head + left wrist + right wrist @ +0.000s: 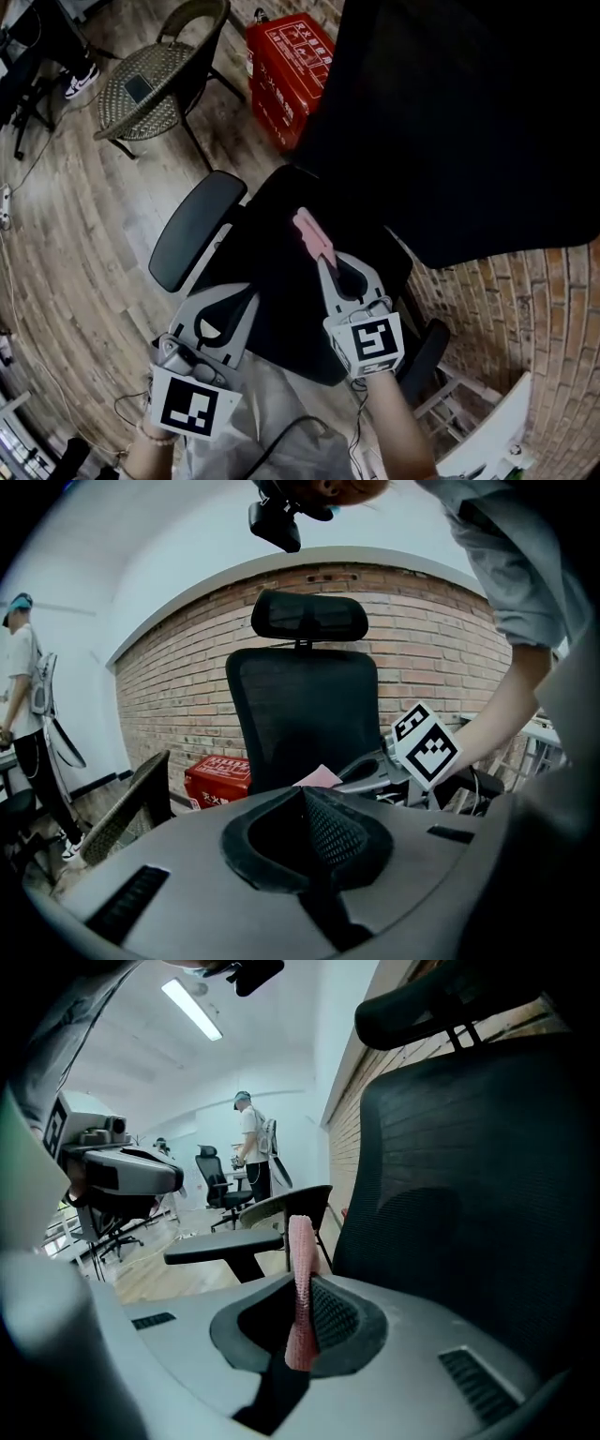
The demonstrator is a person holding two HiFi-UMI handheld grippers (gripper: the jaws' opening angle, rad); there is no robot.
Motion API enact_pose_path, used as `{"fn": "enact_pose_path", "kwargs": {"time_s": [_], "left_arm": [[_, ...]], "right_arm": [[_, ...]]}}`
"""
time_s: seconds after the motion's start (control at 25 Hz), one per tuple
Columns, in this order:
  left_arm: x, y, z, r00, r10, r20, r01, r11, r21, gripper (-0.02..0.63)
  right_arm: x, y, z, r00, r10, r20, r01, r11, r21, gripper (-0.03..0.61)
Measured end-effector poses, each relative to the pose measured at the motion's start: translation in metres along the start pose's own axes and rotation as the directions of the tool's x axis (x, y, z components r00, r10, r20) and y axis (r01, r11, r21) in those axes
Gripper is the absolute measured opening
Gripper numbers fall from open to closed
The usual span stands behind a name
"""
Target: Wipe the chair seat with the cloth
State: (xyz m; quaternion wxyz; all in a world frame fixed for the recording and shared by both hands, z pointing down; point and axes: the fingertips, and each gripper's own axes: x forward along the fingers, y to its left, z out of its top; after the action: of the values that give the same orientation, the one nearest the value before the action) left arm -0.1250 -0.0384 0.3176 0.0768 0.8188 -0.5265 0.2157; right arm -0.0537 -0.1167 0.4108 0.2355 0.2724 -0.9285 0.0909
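A black office chair fills the head view, its seat (281, 286) below me and its tall backrest (450, 122) at the right. My right gripper (325, 264) hovers over the middle of the seat, shut on a folded pink cloth (312, 234) that sticks out past its tips. In the right gripper view the cloth (301, 1288) stands upright between the jaws, with the backrest (469, 1185) close on the right. My left gripper (228, 305) is at the seat's left front edge, shut with nothing in it. From the left gripper view the pink cloth (319, 777) shows in front of the backrest (305, 714).
The chair's left armrest (197, 230) juts out beside my left gripper. A red box (286, 66) and a wicker chair (155, 80) stand on the wooden floor beyond. A brick wall (525, 309) runs along the right. A person (251, 1143) stands far off.
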Motion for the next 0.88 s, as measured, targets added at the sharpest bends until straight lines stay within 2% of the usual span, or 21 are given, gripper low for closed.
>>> {"fn": "enact_pose_path", "kwargs": {"time_s": [0.24, 0.44, 0.64, 0.76, 0.88], "left_arm": [[0.004, 0.001, -0.037, 0.999, 0.006, -0.039, -0.007, 0.999, -0.039, 0.018], [0.005, 0.008, -0.056, 0.999, 0.025, -0.047, -0.026, 0.999, -0.035, 0.018], [0.004, 0.014, -0.073, 0.996, 0.04, -0.074, -0.042, 0.998, -0.036, 0.018], [0.009, 0.015, -0.075, 0.996, 0.038, -0.08, -0.041, 0.999, -0.032, 0.018], [0.014, 0.014, -0.077, 0.996, 0.026, -0.081, -0.029, 0.999, -0.03, 0.018]], "right_arm": [[0.063, 0.001, -0.032, 0.998, 0.055, -0.03, -0.053, 0.997, 0.059, 0.055], [0.107, 0.018, -0.053, 0.99, 0.12, -0.067, -0.118, 0.993, 0.029, 0.055], [0.144, 0.032, -0.073, 0.982, 0.166, -0.085, -0.158, 0.983, 0.092, 0.055], [0.162, 0.022, -0.092, 0.982, 0.148, -0.114, -0.134, 0.983, 0.122, 0.055], [0.175, 0.002, -0.108, 0.986, 0.091, -0.139, -0.069, 0.985, 0.158, 0.055]]}}
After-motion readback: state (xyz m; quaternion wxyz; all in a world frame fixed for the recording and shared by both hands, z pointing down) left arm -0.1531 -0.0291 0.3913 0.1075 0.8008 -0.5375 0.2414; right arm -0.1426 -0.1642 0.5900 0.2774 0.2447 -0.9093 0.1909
